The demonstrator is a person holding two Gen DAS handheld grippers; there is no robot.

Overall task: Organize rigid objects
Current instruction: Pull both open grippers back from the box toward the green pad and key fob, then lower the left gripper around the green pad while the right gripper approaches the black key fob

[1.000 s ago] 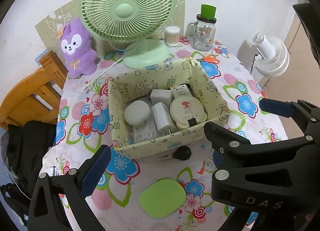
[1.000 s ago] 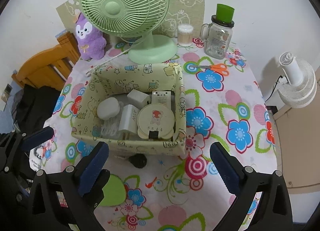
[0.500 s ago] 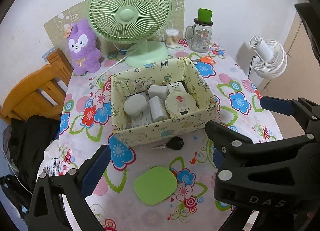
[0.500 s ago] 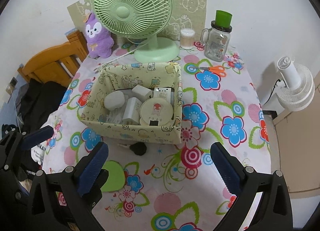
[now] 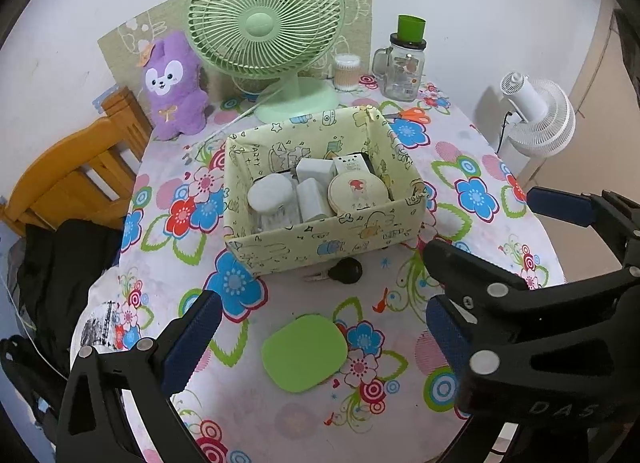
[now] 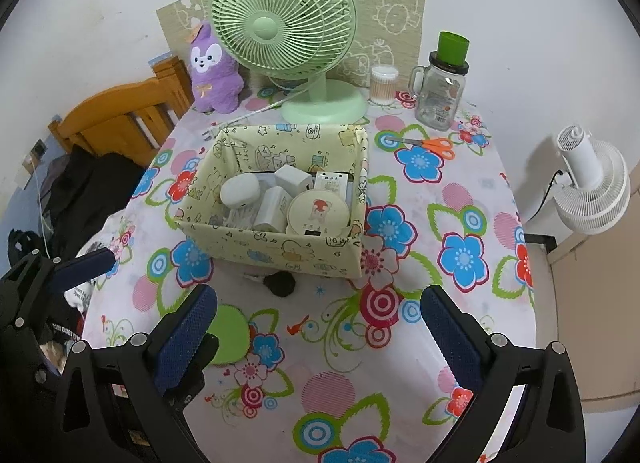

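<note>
Progress looks most of the way there, by my read. From the left wrist camera I see the patterned storage box in the middle of the round table, already holding a white oval case, two white charger plugs and a round cream tin. Still loose on the floral cloth are a black-headed key, touching or nearly touching the box's near wall, and a green rounded pad nearer the table's near edge. My left gripper hangs with its jaws wide apart and empty; the green pad lies between them, slightly below centre, and the key sits ahead of the gap.

From the right wrist camera the box's contents match, and the key lies just beside the near wall, ahead of and left of the midline of my right gripper. Its jaws are spread wide, holding nothing. The green pad shows only in part behind the left finger, outside the gap. Orange scissors lie toward the far right edge; I cannot say whether they belong in the box.
</note>
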